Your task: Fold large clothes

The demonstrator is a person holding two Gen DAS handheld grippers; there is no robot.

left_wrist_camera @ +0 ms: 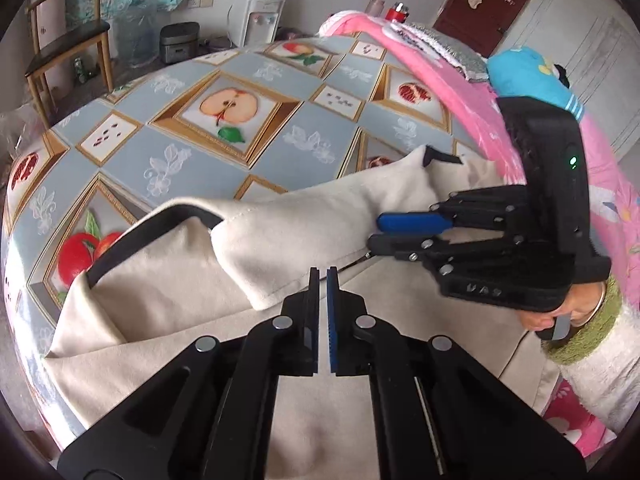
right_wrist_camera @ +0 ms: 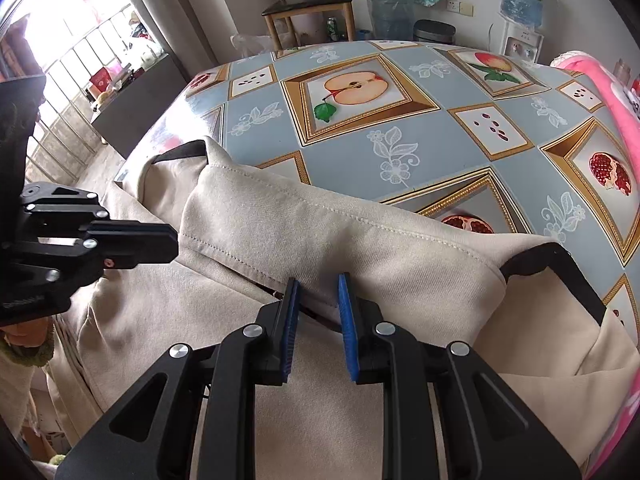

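A beige garment with black trim (left_wrist_camera: 168, 292) lies on the near part of the fruit-print table (left_wrist_camera: 224, 128), with a folded flap or sleeve (left_wrist_camera: 296, 220) across it. My left gripper (left_wrist_camera: 323, 276) is shut and empty, just above the cloth near the flap's edge. My right gripper (left_wrist_camera: 376, 232) shows to its right, slightly open, fingers at the flap's edge. In the right wrist view, the right gripper (right_wrist_camera: 319, 284) is open with its blue pads at the flap's stitched hem (right_wrist_camera: 320, 236), holding nothing. The left gripper (right_wrist_camera: 172, 244) is at the left, shut.
A pink blanket (left_wrist_camera: 452, 80) with a blue toy (left_wrist_camera: 528, 76) and a grey cloth lies along the table's right side. A wooden chair (left_wrist_camera: 60, 48), water dispenser (left_wrist_camera: 260, 20), bottles and a rice cooker stand beyond the table. A window with bars (right_wrist_camera: 80, 80) is at the left.
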